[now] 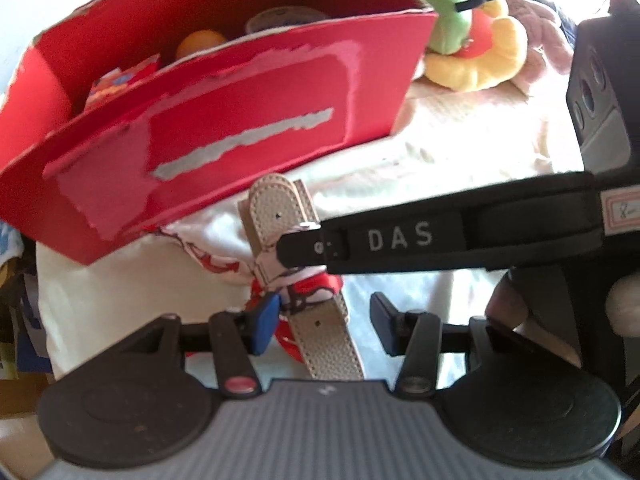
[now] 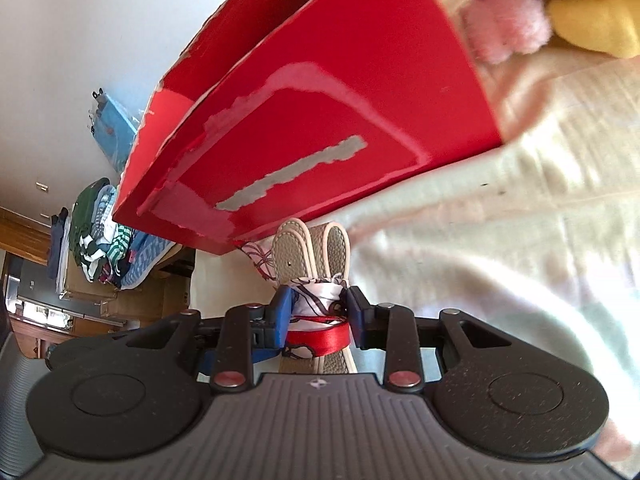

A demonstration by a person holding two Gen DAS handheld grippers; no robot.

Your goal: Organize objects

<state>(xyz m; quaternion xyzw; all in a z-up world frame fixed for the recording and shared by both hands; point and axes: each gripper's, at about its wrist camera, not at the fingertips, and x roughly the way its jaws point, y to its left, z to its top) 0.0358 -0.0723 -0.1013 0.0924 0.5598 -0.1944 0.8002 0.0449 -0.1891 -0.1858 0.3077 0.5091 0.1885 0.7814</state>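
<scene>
Right gripper (image 2: pixel 318 312) clenched on scarf-wrapped belt (image 2: pixel 316 300), left gripper (image 1: pixel 324 320) released; risk: scarf slipping, belt uncoiling before red box (image 2: pixel 340 92).

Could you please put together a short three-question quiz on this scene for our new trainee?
1. True or false: the right gripper has its jaws closed on the beige belt wrapped in a red-and-white scarf.
2. Which is inside the red box: A) an orange ball, B) the plush toy?
3. Fill in: the left gripper jaws are ____.

Key: 1 true; 2 A; 3 open.
</scene>
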